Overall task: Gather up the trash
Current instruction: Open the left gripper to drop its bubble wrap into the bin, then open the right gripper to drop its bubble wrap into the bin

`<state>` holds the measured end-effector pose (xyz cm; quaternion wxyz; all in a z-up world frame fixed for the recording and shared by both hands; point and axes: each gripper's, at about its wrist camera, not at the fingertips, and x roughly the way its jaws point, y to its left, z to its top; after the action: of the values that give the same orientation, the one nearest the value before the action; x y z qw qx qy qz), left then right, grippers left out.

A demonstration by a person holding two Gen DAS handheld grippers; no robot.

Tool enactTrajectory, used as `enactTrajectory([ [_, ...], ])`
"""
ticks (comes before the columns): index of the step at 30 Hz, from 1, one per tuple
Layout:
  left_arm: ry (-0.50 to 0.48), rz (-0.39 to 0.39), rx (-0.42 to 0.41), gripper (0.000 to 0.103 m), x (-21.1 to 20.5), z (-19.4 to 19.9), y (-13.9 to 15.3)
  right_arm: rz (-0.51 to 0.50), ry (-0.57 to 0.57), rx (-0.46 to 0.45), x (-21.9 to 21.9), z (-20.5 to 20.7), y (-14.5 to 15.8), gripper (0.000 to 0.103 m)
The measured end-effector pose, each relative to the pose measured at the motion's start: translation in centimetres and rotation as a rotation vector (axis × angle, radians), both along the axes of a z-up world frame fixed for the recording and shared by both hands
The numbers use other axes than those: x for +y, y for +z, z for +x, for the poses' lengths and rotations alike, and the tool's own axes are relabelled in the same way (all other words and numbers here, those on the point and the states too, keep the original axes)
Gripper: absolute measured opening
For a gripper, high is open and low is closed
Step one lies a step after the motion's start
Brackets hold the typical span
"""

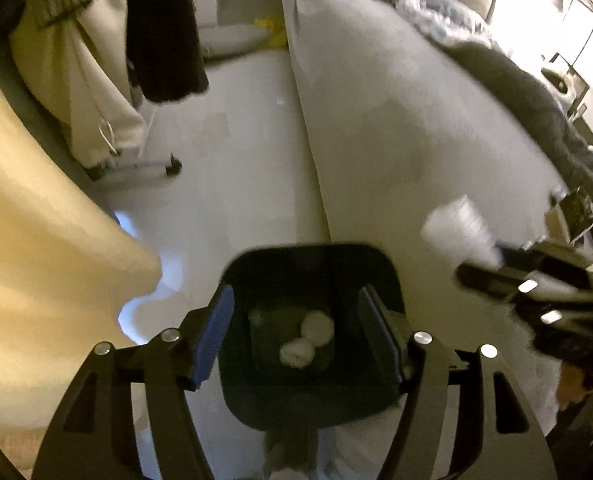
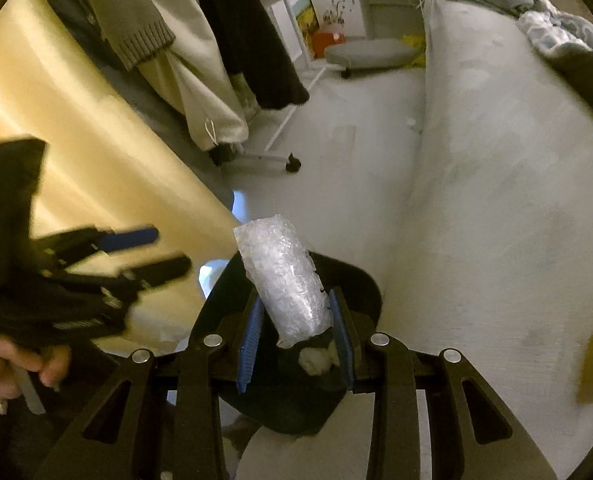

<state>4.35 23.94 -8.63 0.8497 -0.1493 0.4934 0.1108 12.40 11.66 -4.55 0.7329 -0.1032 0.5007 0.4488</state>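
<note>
We hold our left gripper (image 1: pixel 296 344) over the black bin (image 1: pixel 388 276) with its blue pads standing apart and nothing between them. Through that gap we see two pale wads (image 1: pixel 306 338) already lying on the bin's bottom, so that much of the trash is collected.

Our right gripper (image 2: pixel 296 332) clamps a roll of clear bubble wrap (image 2: pixel 282 284), the pads pressing its lower end from both sides; the roll sticks up and forward, tilted, above the bin's near rim (one wad shows below it in the right wrist view). It is not yet in the bin. We judge this to be the step in hand: bring the roll over the opening and let it go.

What else is left we can only partly tell. The floor (image 1: pixel 232 168) between bed (image 1: pixel 416 128) and clothes rack looks mostly bare, and the small speck farther off is too blurred to name.
</note>
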Motion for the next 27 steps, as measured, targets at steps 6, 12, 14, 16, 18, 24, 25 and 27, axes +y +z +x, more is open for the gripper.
enactTrajectory([
  [6, 0.0, 0.048, -0.113, 0.07, 0.3, -0.5, 2.1, -0.043, 0.016, 0.034, 1.9, -0.2, -2.2, 0.034],
  [12, -0.017, 0.096, -0.222, 0.069, 0.2, -1.3, 4.1, -0.097, 0.023, 0.072, 3.0, -0.4, -4.5, 0.034],
  [14, -0.012, 0.11, -0.251, 0.067, 0.3, -1.5, 4.6, -0.104, 0.026, 0.08, 3.4, -0.5, -4.8, 0.034],
  [16, -0.004, 0.103, -0.275, 0.065, 0.6, -1.8, 5.0, -0.108, 0.028, 0.086, 3.6, -0.4, -4.9, 0.034],
  [18, 0.001, 0.107, -0.304, 0.063, 0.6, -2.0, 5.6, -0.114, 0.031, 0.09, 3.9, -0.5, -5.2, 0.035],
  [24, 0.016, 0.108, -0.406, 0.057, 0.6, -2.9, 7.3, -0.142, 0.041, 0.096, 3.9, -1.0, -6.1, 0.036],
  [25, 0.016, 0.107, -0.422, 0.057, 0.5, -3.1, 7.5, -0.145, 0.039, 0.098, 4.0, -0.9, -6.3, 0.038],
  [27, 0.013, 0.119, -0.452, 0.057, 0.3, -3.3, 8.2, -0.145, 0.033, 0.103, 3.9, -0.9, -6.4, 0.047],
])
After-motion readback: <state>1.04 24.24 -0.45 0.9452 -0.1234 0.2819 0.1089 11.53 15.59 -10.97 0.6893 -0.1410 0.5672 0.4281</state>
